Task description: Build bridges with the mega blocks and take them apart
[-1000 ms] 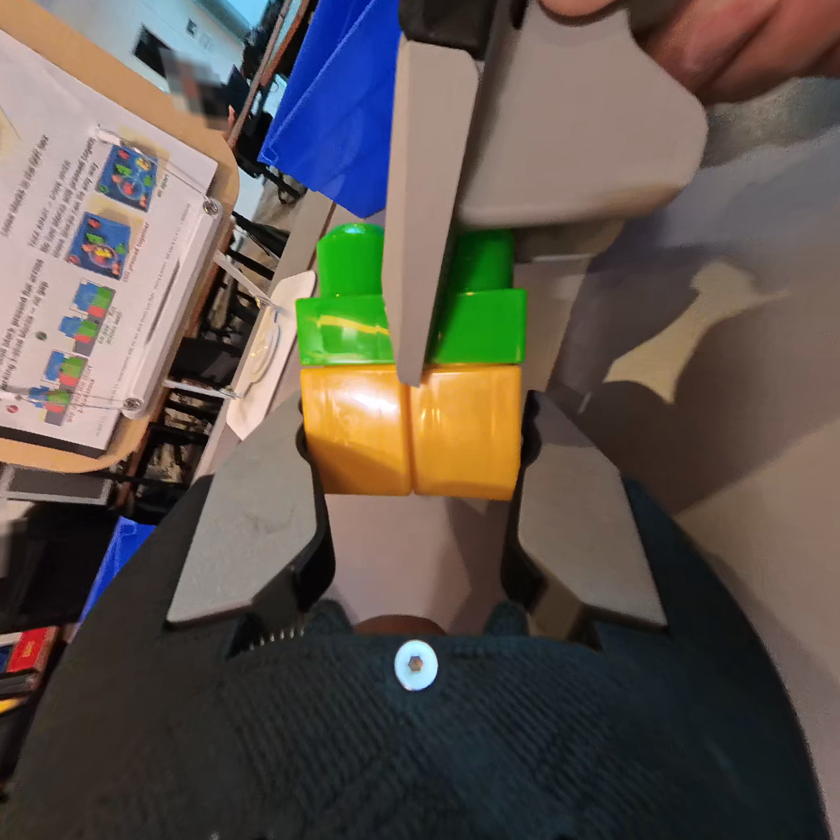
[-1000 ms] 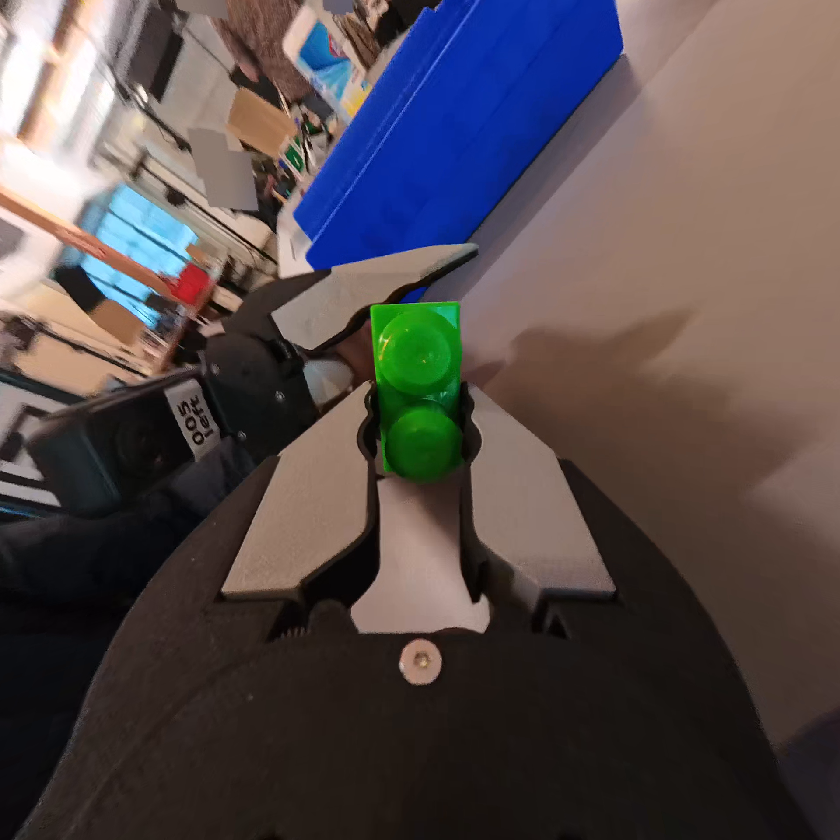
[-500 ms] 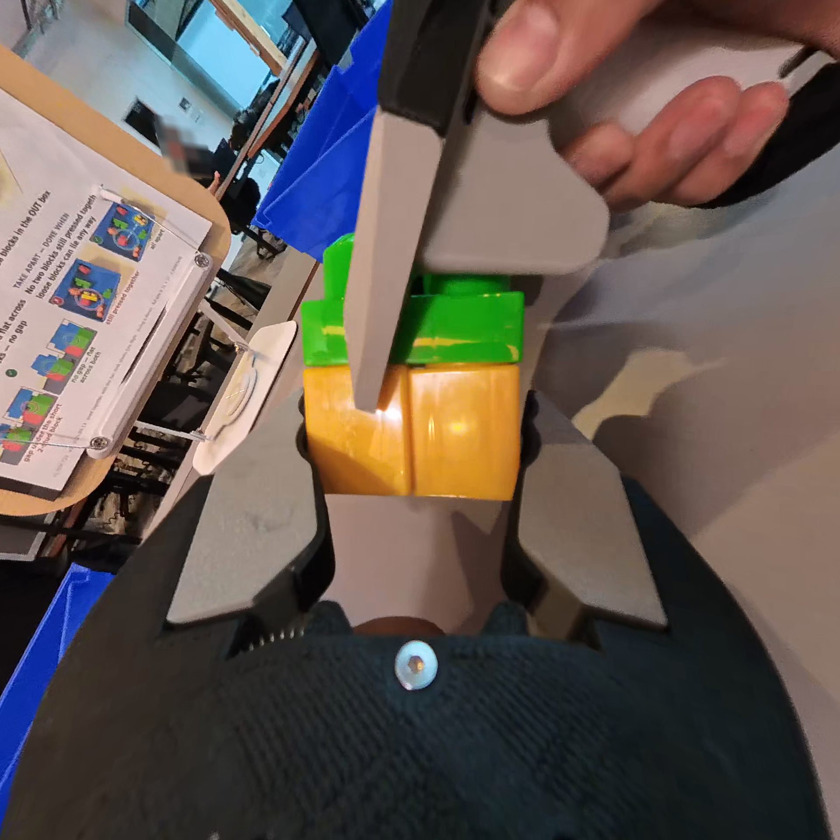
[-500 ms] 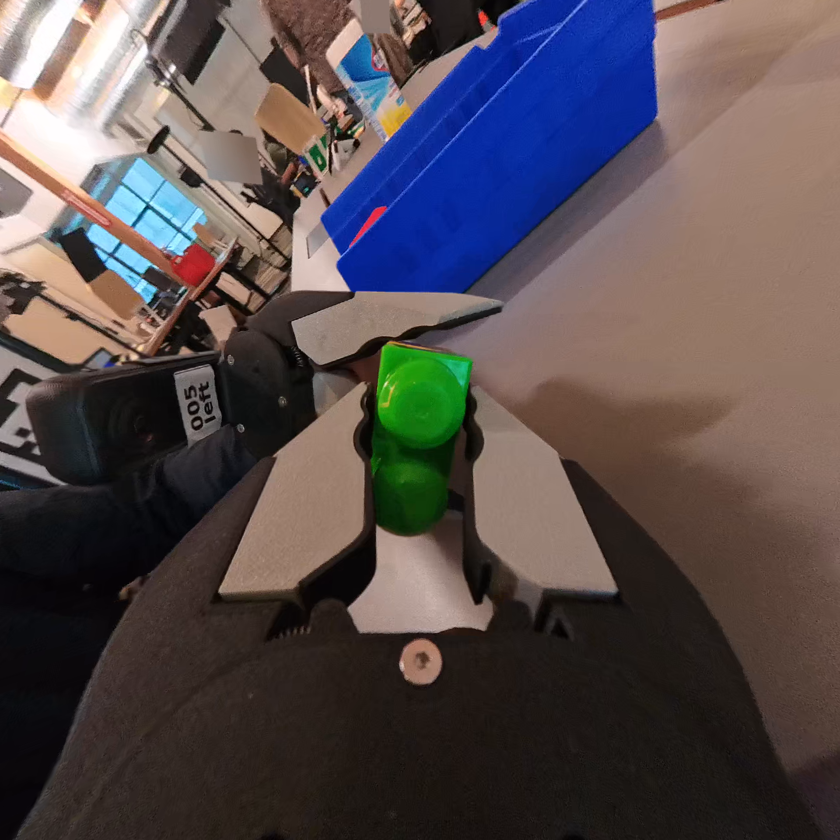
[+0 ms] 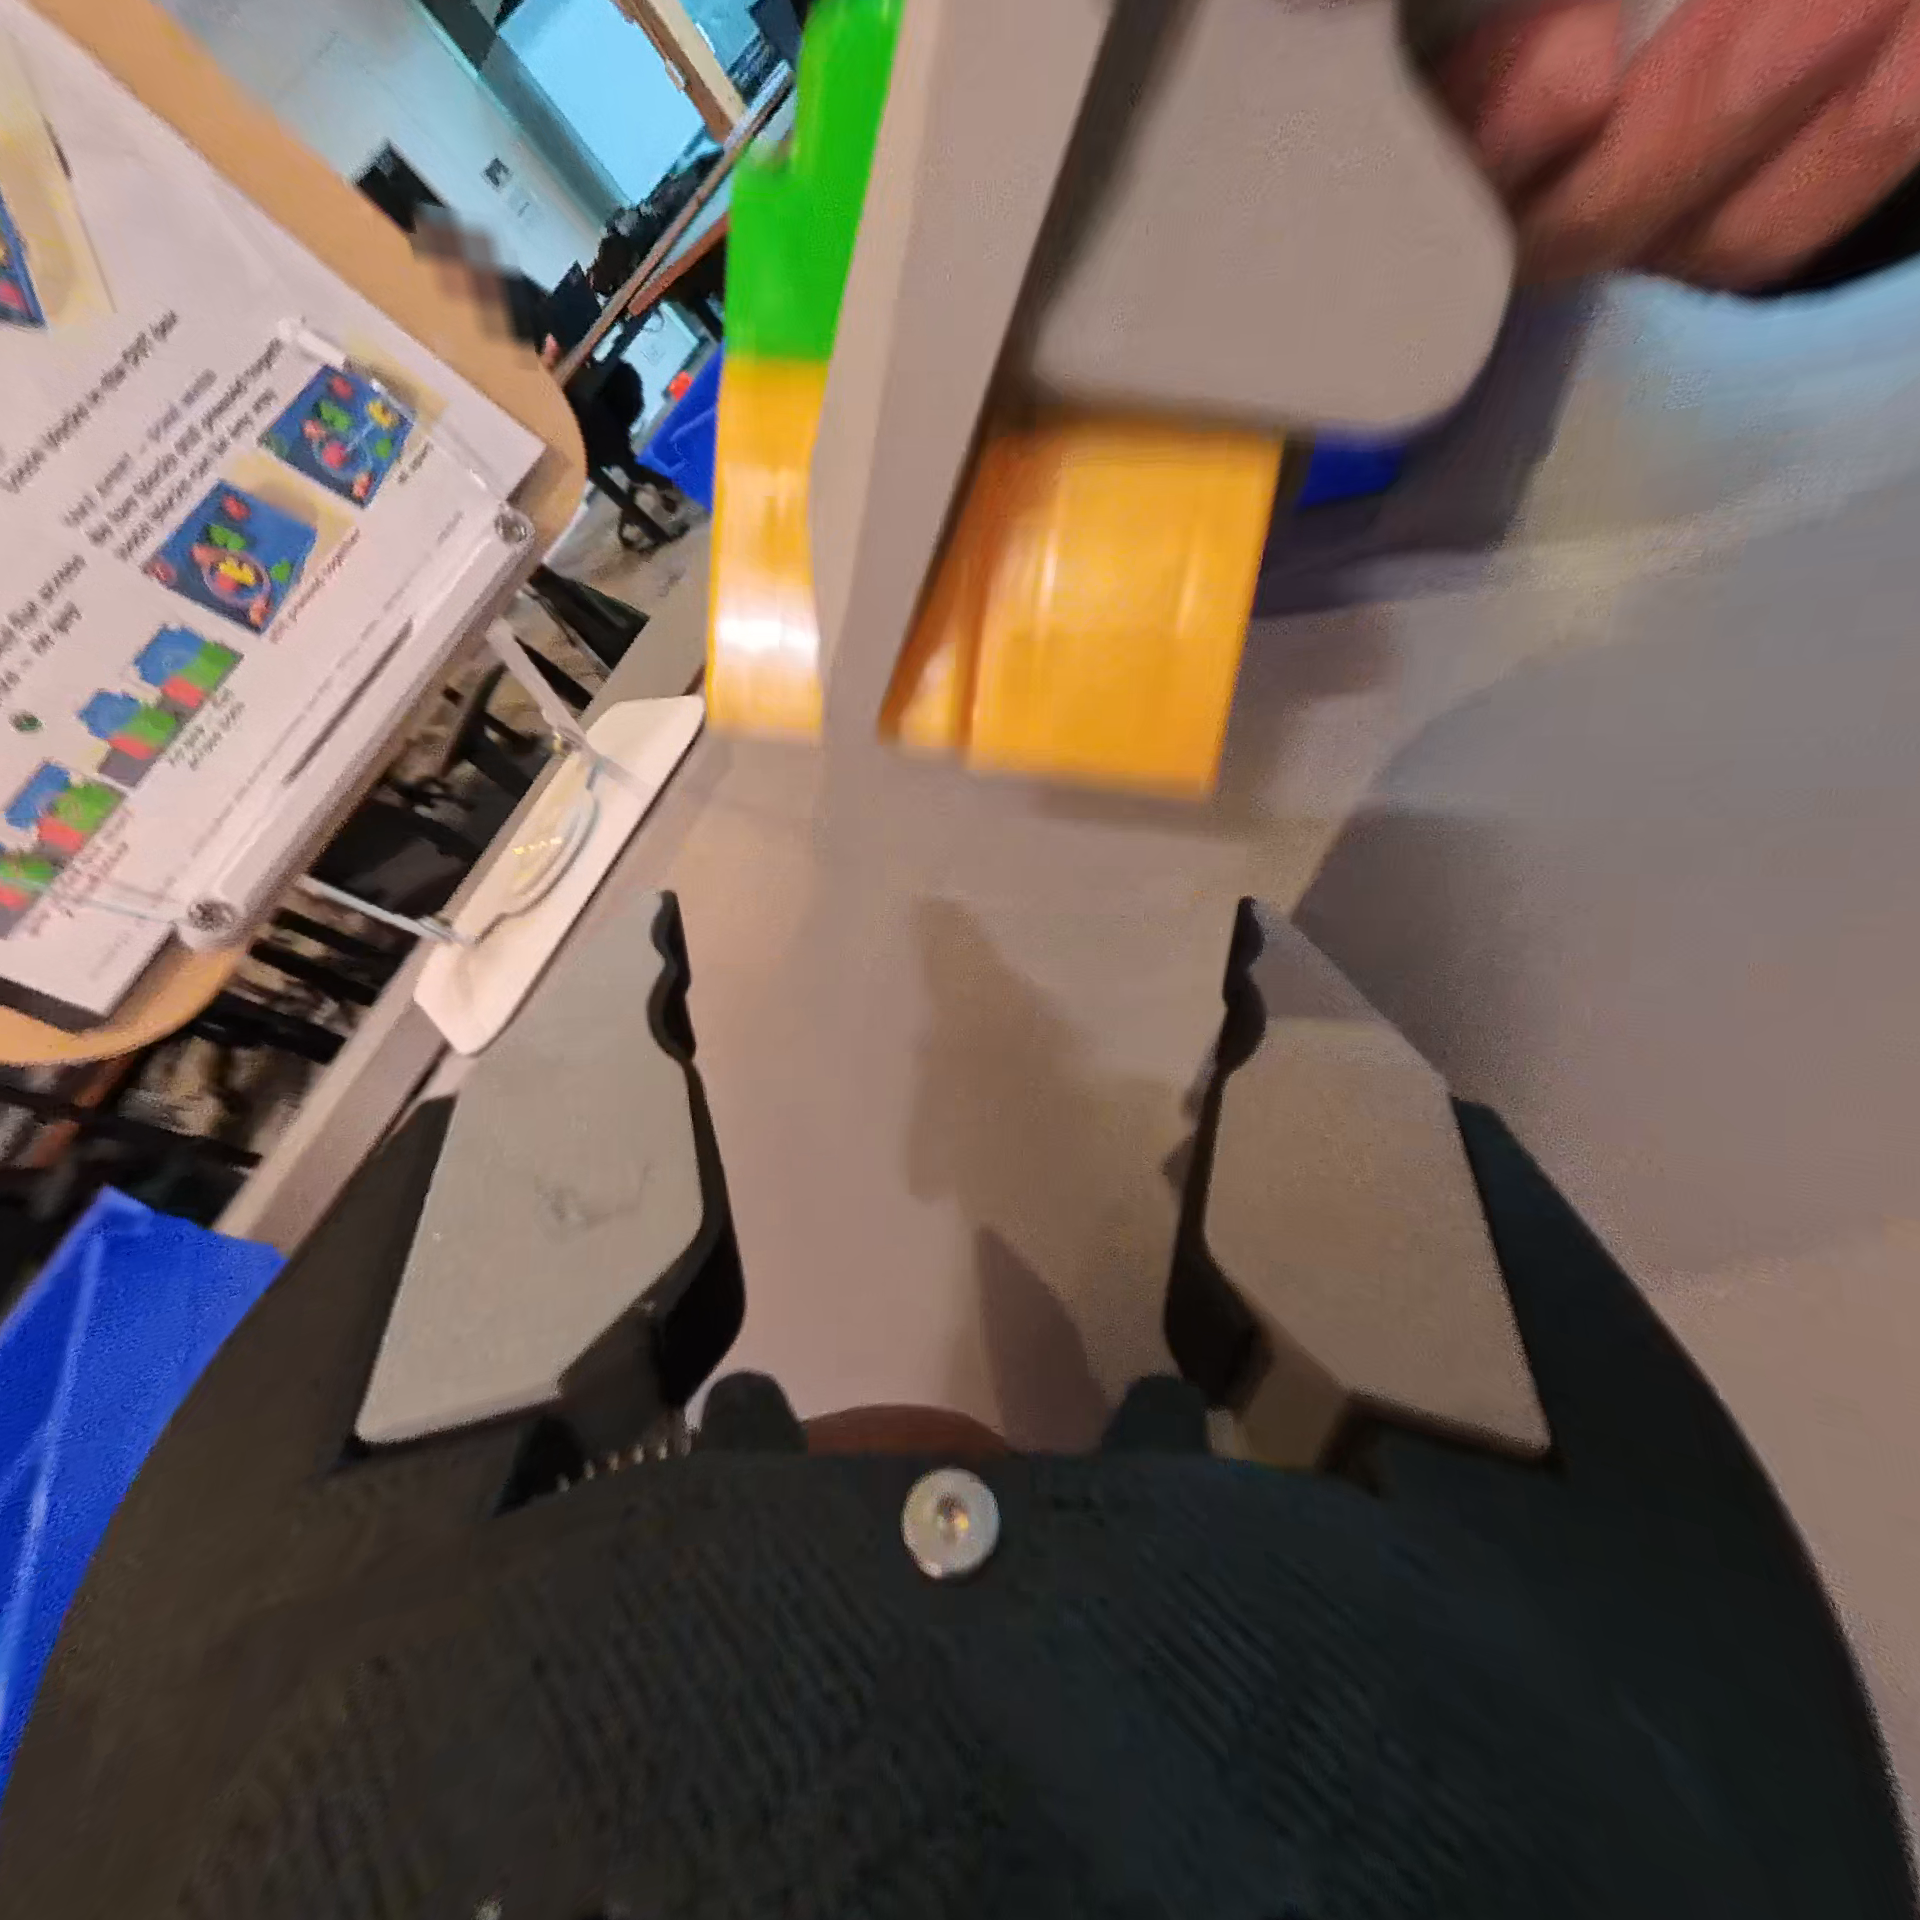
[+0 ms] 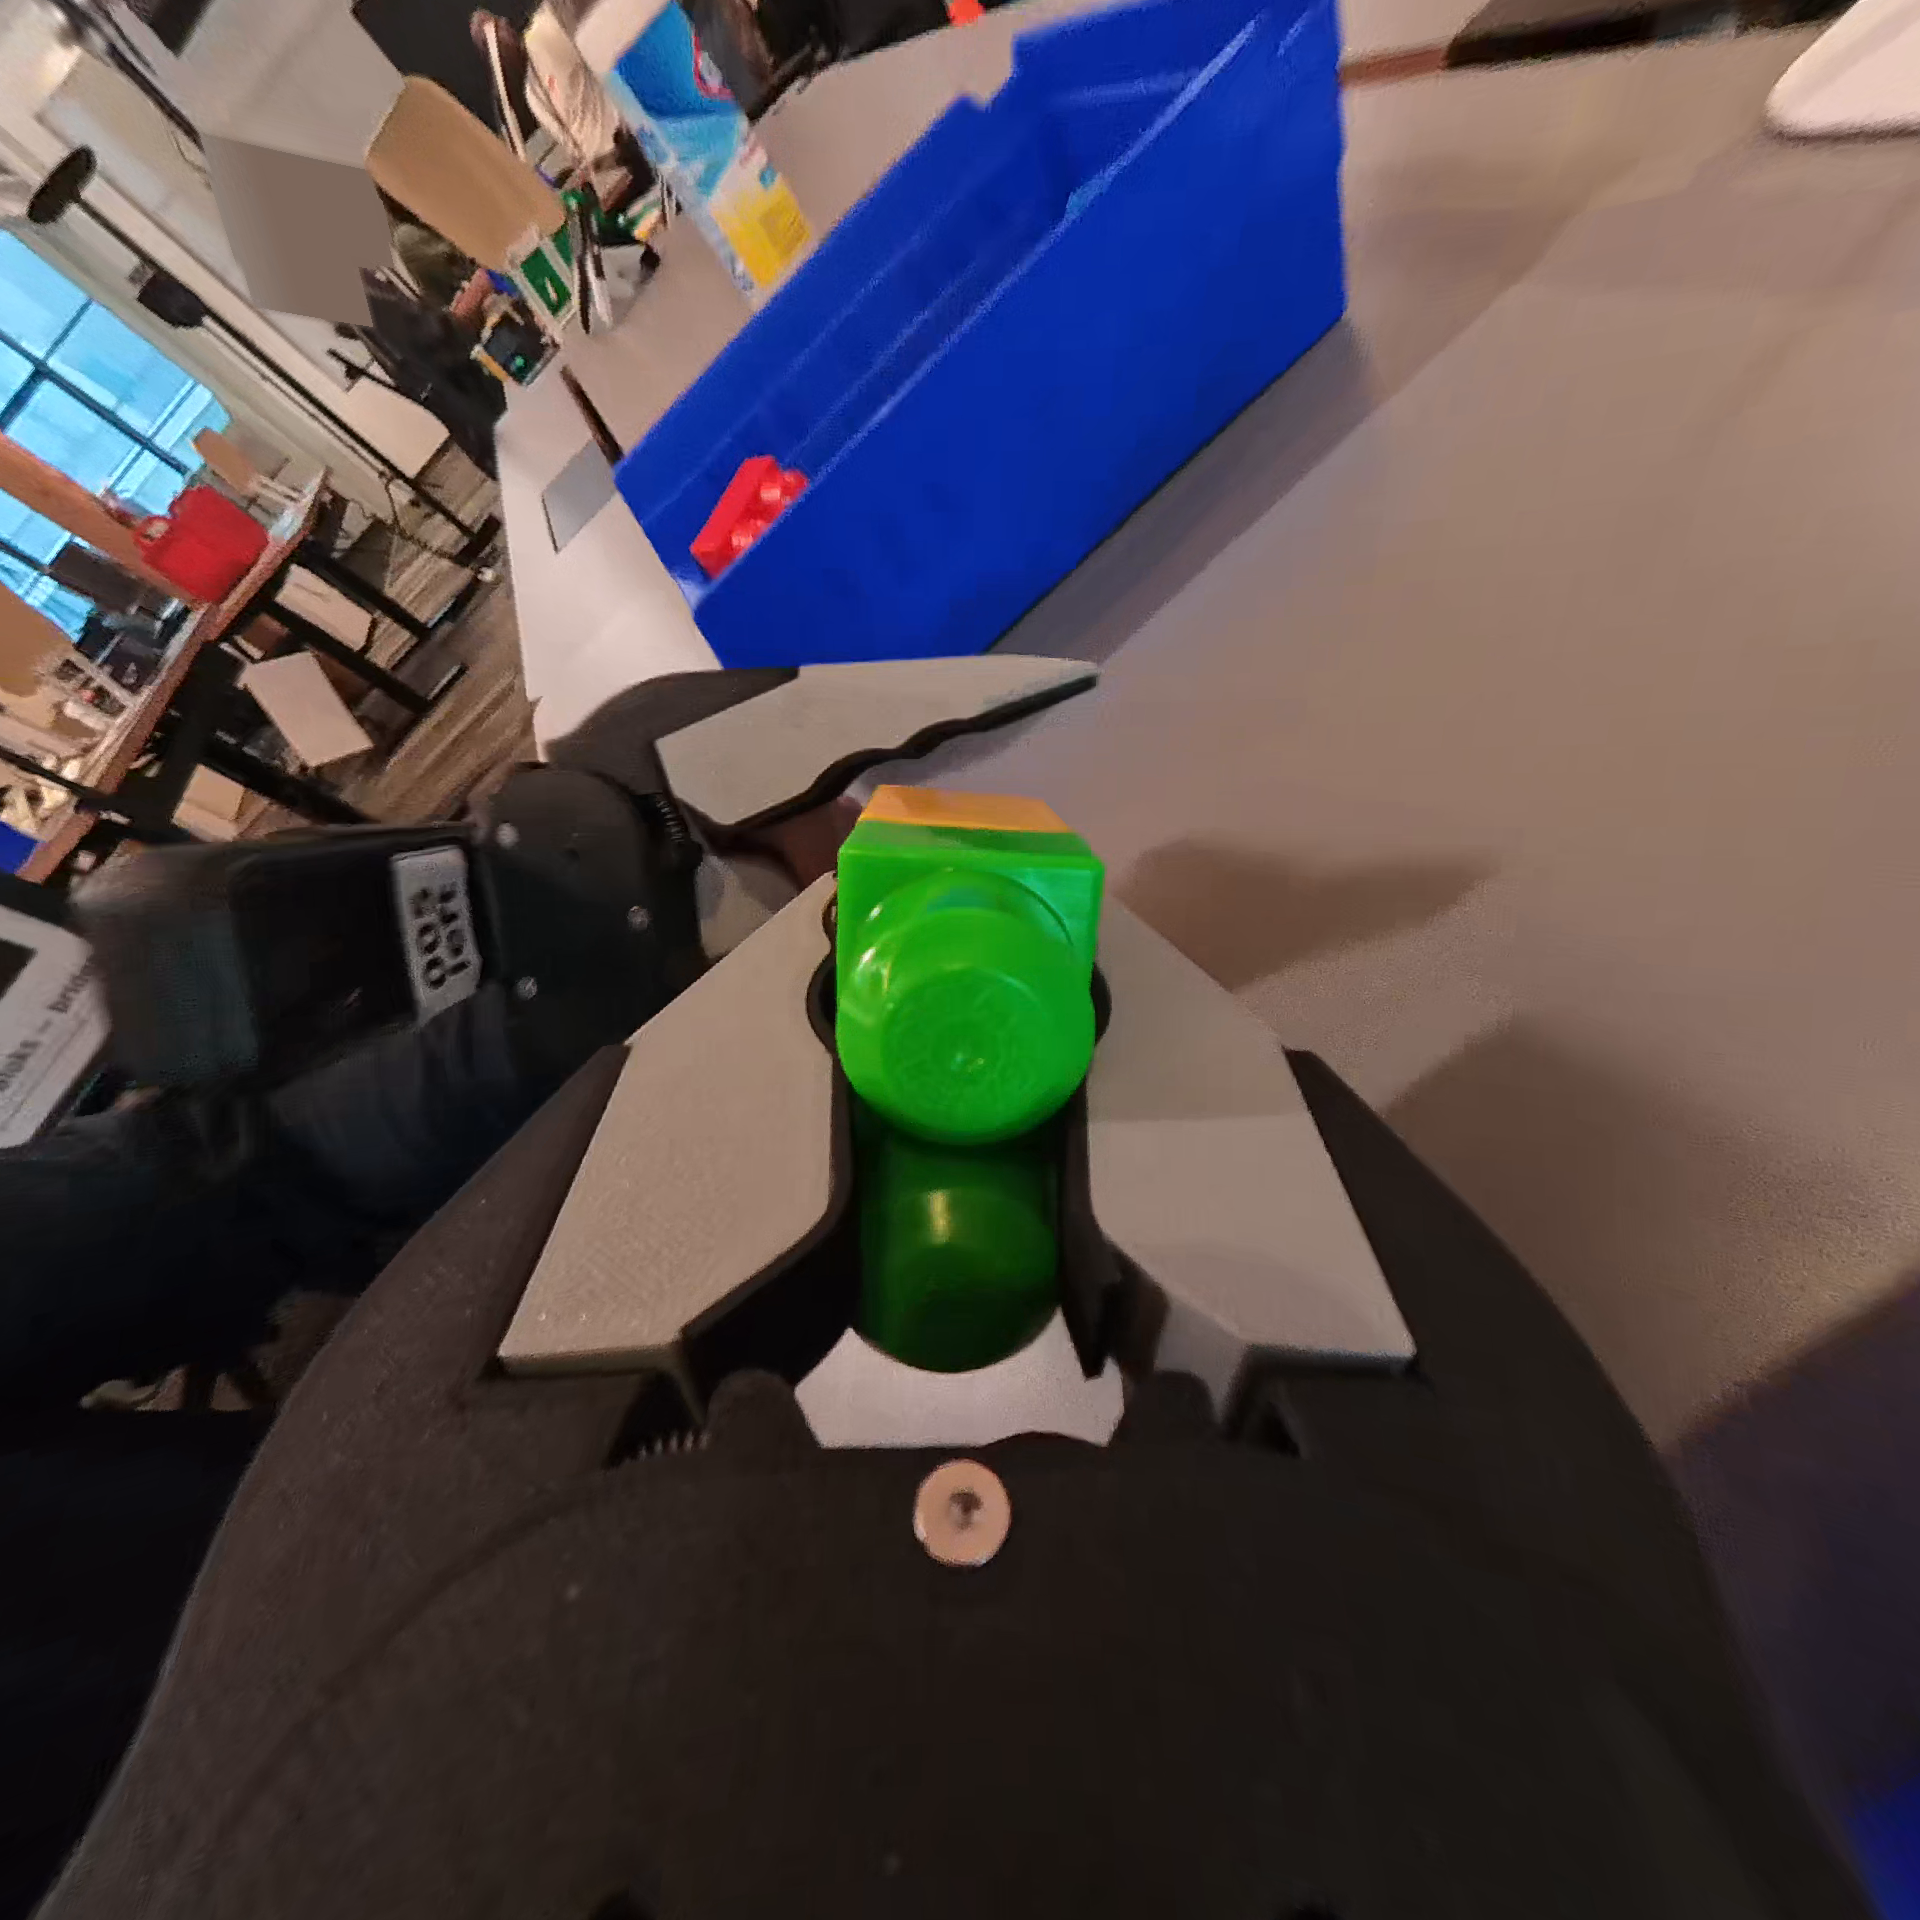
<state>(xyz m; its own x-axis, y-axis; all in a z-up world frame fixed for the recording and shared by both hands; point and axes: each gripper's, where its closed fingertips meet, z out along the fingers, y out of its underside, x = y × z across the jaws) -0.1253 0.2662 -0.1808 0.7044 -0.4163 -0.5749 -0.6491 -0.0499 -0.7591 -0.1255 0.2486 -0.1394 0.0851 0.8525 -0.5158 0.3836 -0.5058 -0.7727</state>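
My right gripper (image 6: 966, 935) is shut on a green block (image 6: 966, 997), both pads pressing its sides. A yellow block (image 6: 966, 808) is still stuck to the green one's far end. In the left wrist view the same pair hangs above the grey table: the green block (image 5: 790, 208) on top and the yellow block (image 5: 1101, 603) below, with the right gripper's grey fingers (image 5: 1247, 229) around them. My left gripper (image 5: 956, 935) is open and empty, a short way below the yellow block and not touching it. It also shows in the right wrist view (image 6: 883, 717), to the left of the blocks.
A blue bin (image 6: 1039, 364) stands on the table behind, with a red block (image 6: 748, 514) inside. An instruction sheet on a board (image 5: 208, 520) stands at the left, with a white stand foot (image 5: 561, 852) beside it. Another blue bin (image 5: 104, 1403) is at the lower left. The tips of one gripper are about 4 cm away from the tips of the other.
My left gripper let go of the yellow block and opened wider. The green and yellow blocks stayed joined and moved away from it in my right gripper.
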